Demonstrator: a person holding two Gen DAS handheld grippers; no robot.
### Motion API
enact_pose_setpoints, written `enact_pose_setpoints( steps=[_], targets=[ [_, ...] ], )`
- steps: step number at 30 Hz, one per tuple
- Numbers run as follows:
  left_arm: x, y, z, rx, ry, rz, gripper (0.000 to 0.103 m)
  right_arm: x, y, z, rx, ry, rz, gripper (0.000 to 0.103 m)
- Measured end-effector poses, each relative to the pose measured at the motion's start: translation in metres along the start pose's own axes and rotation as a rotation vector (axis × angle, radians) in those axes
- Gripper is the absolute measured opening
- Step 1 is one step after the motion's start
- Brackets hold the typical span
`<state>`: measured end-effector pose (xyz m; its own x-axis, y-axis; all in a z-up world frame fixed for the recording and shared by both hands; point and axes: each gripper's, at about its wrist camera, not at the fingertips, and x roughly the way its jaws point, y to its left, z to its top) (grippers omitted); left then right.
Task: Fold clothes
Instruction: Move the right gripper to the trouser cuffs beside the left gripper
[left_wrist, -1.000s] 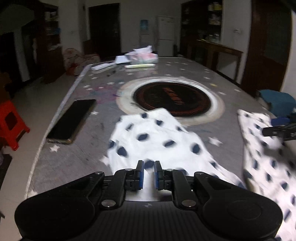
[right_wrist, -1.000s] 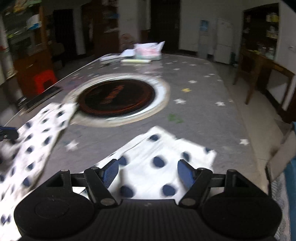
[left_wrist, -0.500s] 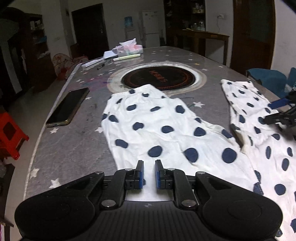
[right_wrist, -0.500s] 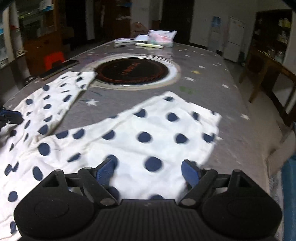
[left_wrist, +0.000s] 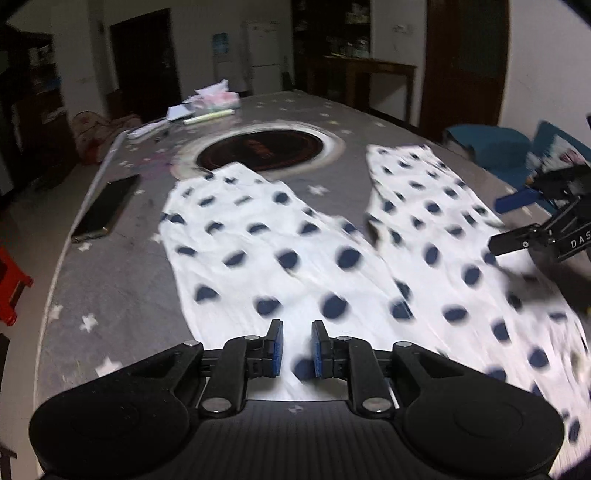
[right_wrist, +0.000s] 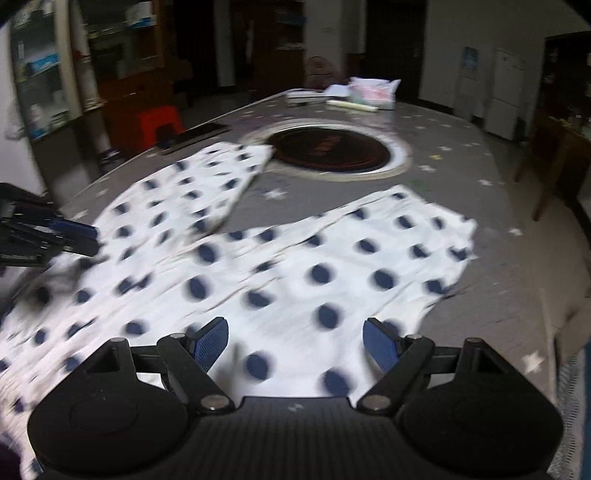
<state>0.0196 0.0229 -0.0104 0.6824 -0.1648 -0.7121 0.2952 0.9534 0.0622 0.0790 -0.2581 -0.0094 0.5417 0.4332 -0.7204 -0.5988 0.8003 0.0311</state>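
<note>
White trousers with dark blue dots (left_wrist: 295, 258) lie flat on the grey starred table, both legs pointing away toward the round hotplate; they also show in the right wrist view (right_wrist: 295, 266). My left gripper (left_wrist: 296, 349) hovers over the waist end with its jaws a narrow gap apart and nothing between them. My right gripper (right_wrist: 295, 341) is wide open above the right leg's near part. Each gripper shows at the edge of the other's view, the right one (left_wrist: 532, 229) and the left one (right_wrist: 66, 236).
A round black hotplate (left_wrist: 262, 149) is sunk in the table's middle. A phone (left_wrist: 107, 206) lies near the left edge. A tissue pack and papers (left_wrist: 214, 101) sit at the far end. A red stool (right_wrist: 159, 123) and teal chair (left_wrist: 491, 147) flank the table.
Both grippers have pulled back and risen, so more of the trousers shows. The trousers now lie spread flat with both legs out. The left jaws have opened slightly.
</note>
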Motion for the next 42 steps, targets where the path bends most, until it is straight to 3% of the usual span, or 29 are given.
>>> enact_pose_setpoints(
  steps=[6, 15, 20, 23, 32, 34, 37, 42],
  targets=[
    [-0.003, -0.005, -0.018, 0.035, 0.006, 0.017, 0.018, -0.004, 0.024, -0.031, -0.082, 0.052, 0.013, 0.084],
    [-0.01, -0.006, -0.013, 0.04, 0.008, 0.029, 0.02, -0.025, -0.004, -0.043, -0.018, 0.054, -0.046, 0.085],
    [-0.021, -0.034, -0.004, 0.072, -0.019, -0.058, 0.02, -0.022, -0.022, -0.033, 0.044, 0.019, -0.07, 0.08],
    [-0.028, -0.057, -0.001, 0.092, -0.028, -0.149, 0.021, -0.012, -0.03, -0.03, 0.069, 0.02, -0.089, 0.073],
    [-0.053, -0.134, -0.007, 0.208, -0.015, -0.434, 0.049, -0.011, -0.04, -0.03, 0.093, 0.003, -0.124, 0.069],
    [-0.056, -0.15, -0.01, 0.23, 0.002, -0.481, 0.05, -0.012, -0.042, -0.03, 0.107, -0.002, -0.13, 0.069],
    [-0.056, -0.168, -0.016, 0.273, 0.021, -0.498, 0.053, -0.014, -0.045, -0.03, 0.141, -0.006, -0.134, 0.069],
    [-0.051, -0.186, -0.029, 0.332, 0.057, -0.434, 0.051, -0.014, -0.054, -0.029, 0.183, -0.014, -0.134, 0.069]
  ],
)
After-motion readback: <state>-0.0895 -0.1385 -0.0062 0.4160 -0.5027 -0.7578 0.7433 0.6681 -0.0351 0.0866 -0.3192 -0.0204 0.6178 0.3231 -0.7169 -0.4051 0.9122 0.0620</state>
